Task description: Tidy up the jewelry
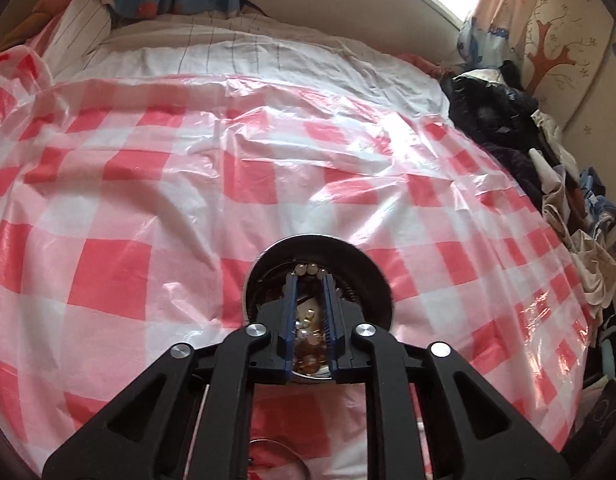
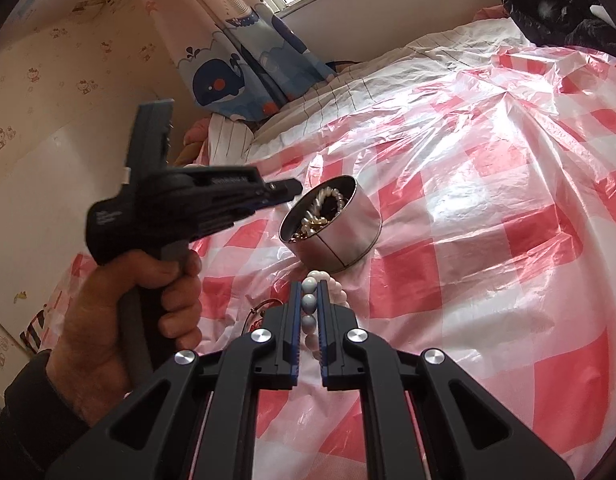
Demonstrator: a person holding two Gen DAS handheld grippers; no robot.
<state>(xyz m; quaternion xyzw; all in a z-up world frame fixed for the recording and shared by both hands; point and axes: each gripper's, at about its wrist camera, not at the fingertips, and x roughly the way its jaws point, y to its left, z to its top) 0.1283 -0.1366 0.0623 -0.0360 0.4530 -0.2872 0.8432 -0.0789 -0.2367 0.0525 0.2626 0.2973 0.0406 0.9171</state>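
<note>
A round metal tin (image 1: 322,241) (image 2: 340,246) holding several bead bracelets and chains stands on the red-and-white checked plastic sheet (image 1: 147,184). My left gripper (image 1: 310,277) (image 2: 289,190) hovers over the tin's mouth with its jaws a little apart, and the tin's contents show through the gap. A few small silvery beads (image 1: 306,268) sit right at its tips; whether they touch the pads I cannot tell. My right gripper (image 2: 308,286) stays low in front of the tin, shut on a bracelet of pale grey and white beads (image 2: 309,303) that lies on the sheet.
A red cord trinket (image 2: 263,308) lies left of the right gripper. A hand (image 2: 139,292) grips the left tool's handle. Dark clothes (image 1: 492,120) are piled along the bed's right side. A whale-print curtain (image 2: 227,80) hangs at the head end.
</note>
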